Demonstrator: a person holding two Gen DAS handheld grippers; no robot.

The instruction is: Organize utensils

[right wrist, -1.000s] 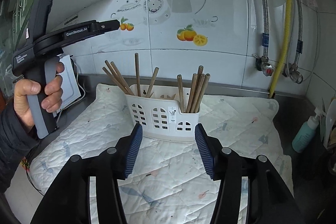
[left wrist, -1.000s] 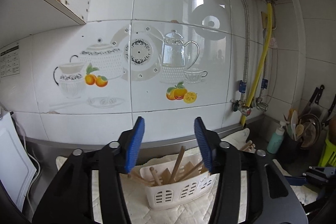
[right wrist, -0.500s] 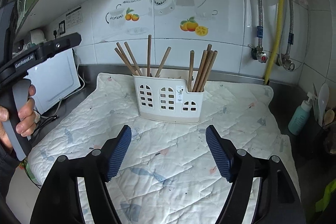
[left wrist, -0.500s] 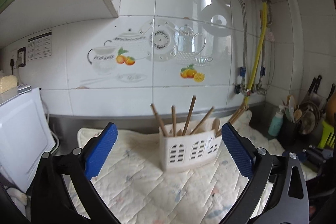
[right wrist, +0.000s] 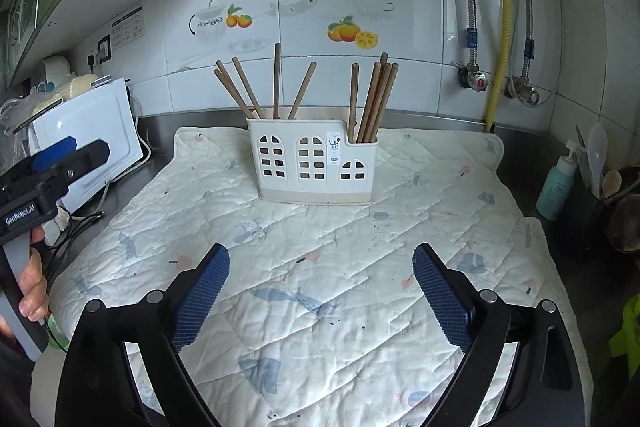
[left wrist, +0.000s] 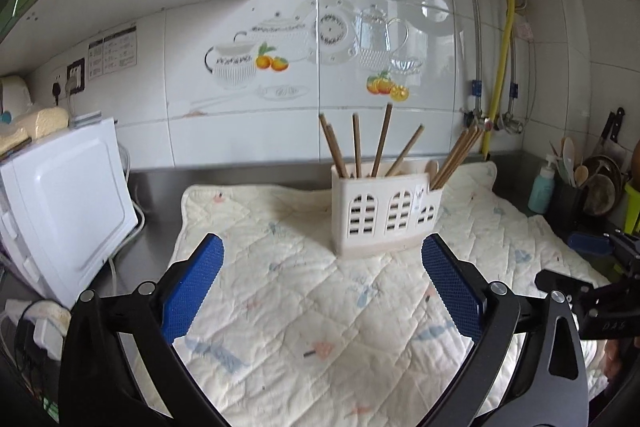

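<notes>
Quilted mat (right wrist: 320, 267) | both tongs spread, empty | right view: hand (right wrist: 34, 283)

I see both wrist views facing the tiled wall, tilted slightly down. Left view looks from the holder's (left wrist: 386, 213) left, right view nearly head-on. Shared: holder (right wrist: 316, 163), quilted mat (right wrist: 320, 267), microwave (left wrist: 68, 203).

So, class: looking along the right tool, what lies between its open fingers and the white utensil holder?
Only bare quilted mat lies between the right tool and the utensil holder; the right wrist view shows nothing resting on that stretch.
</notes>
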